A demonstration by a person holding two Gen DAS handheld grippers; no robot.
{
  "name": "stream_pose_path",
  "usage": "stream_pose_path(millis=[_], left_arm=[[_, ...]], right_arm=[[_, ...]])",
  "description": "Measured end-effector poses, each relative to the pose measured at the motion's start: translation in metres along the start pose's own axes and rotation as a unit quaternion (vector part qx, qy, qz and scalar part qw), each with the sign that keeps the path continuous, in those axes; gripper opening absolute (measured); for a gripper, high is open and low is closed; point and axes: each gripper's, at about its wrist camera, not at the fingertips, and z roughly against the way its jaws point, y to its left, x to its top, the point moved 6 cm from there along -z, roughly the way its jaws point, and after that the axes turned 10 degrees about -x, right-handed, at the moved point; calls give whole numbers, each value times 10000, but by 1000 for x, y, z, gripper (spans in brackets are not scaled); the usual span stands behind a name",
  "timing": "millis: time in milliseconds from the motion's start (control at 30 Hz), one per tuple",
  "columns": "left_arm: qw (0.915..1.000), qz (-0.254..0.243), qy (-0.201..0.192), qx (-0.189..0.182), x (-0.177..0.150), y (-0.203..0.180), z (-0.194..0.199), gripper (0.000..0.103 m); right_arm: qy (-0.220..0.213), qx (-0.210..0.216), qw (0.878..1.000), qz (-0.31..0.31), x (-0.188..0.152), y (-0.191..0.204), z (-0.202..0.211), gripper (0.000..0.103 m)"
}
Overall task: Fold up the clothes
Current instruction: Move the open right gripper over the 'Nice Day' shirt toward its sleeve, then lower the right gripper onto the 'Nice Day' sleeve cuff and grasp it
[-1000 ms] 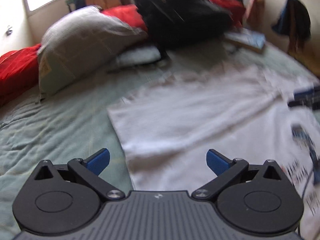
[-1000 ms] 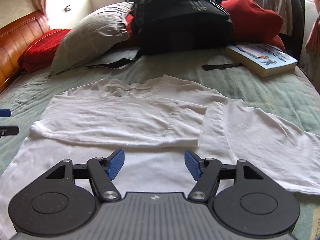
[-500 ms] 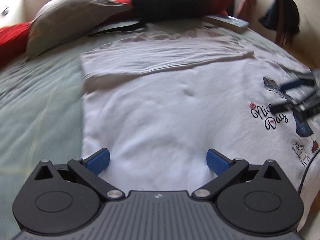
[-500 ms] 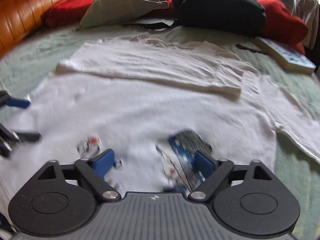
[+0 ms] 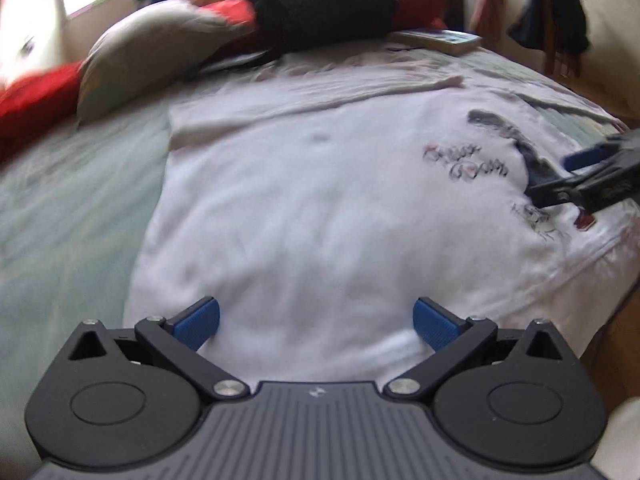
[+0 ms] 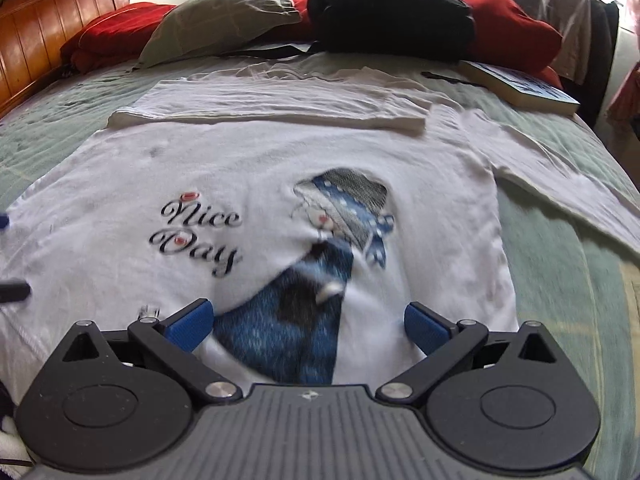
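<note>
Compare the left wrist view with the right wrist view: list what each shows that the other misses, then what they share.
Only the left wrist view shows the right gripper reaching over the shirt's print, and dark clothing hanging on the wall.

Only the right wrist view shows the wooden headboard, the readable "Nice Day" lettering and the shirt's spread right sleeve.

Both show the white T-shirt with one sleeve folded in, the grey pillow, the black backpack, the book, and open jaws.

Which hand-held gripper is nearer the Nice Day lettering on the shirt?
Right. The right hand-held gripper hangs open just below the lettering, beside the cartoon print. The left hand-held gripper hangs open over plain white fabric, farther away.
</note>
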Motion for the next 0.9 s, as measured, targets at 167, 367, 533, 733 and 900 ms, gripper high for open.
stream_pose_path(millis=[167, 367, 533, 733, 900], left_arm=[[9989, 318, -288, 168, -11, -3, 26, 102], [9980, 157, -566, 213, 1, -24, 37, 102], [9982, 53, -565, 214, 3, -43, 32, 102], [9978, -144, -608, 200, 6, -71, 32, 102], [9973, -309, -643, 189, 8, -95, 32, 102]], right_arm=[[10, -70, 9999, 83, -18, -6, 15, 103], [-199, 124, 9996, 175, -20, 1, 26, 103], [-332, 208, 9985, 379, -37, 2, 27, 103], [-534, 589, 9968, -28, -46, -30, 47, 103], [-978, 510, 9928, -467, -34, -75, 58, 103]])
